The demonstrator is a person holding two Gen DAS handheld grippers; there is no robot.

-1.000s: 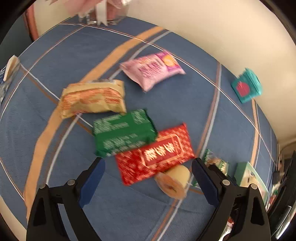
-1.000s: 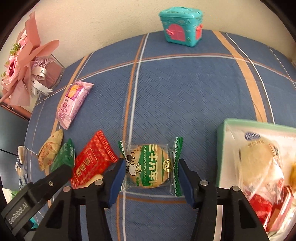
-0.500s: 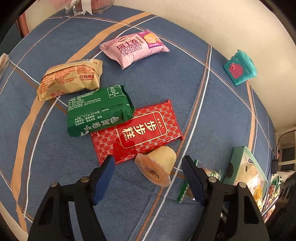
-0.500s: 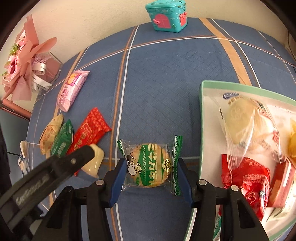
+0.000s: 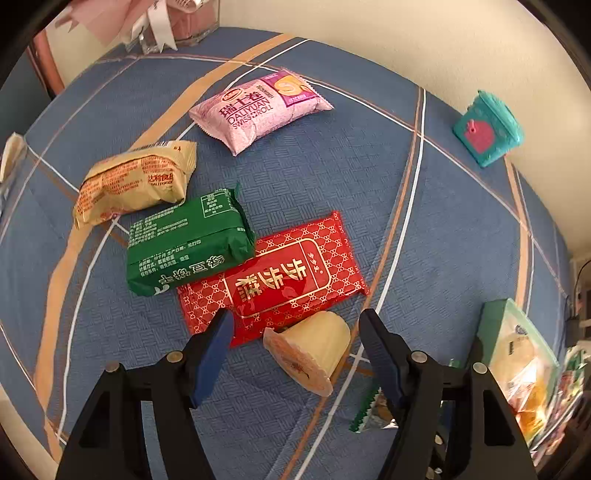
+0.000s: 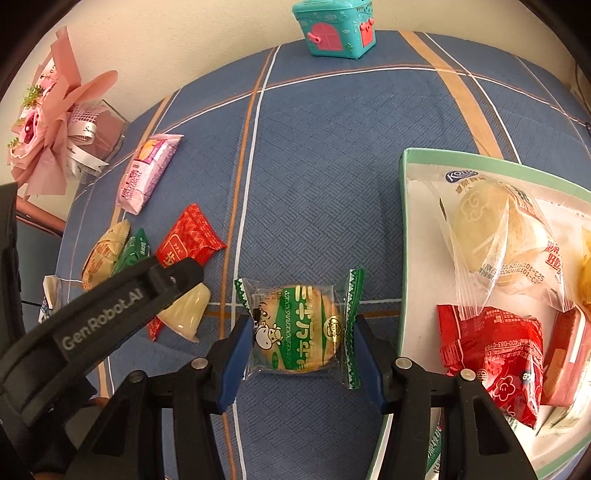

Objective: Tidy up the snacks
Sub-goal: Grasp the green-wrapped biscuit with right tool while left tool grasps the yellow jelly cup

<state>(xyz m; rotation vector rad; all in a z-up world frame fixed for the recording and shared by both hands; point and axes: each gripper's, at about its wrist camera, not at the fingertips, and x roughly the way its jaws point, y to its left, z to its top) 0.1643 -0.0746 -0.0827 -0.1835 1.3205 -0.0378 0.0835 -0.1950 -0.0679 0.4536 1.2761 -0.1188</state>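
Observation:
A pale yellow jelly cup point(image 5: 310, 347) lies on its side on the blue cloth, touching the edge of a red packet point(image 5: 280, 277). My left gripper point(image 5: 295, 321) straddles the cup with its jaws closing; gaps show on both sides and the pads do not touch it. In the right wrist view one left finger point(image 6: 177, 273) hangs over the same cup point(image 6: 184, 310). My right gripper point(image 6: 303, 326) is shut on a green-and-clear cracker packet point(image 6: 295, 328), pads pressed against its two crimped ends, just left of the green-rimmed tray point(image 6: 403, 221).
A green packet point(image 5: 188, 243), a yellow packet point(image 5: 133, 184) and a pink Swiss-roll packet point(image 5: 258, 107) lie beyond the red one. The tray holds several wrapped snacks. A teal toy house point(image 6: 336, 27) stands by the wall, a pink bouquet point(image 6: 48, 125) at the far left corner.
My left gripper's jaws have narrowed and it has shifted over the jelly cup. The right gripper carried the cracker packet closer to the tray, then held still.

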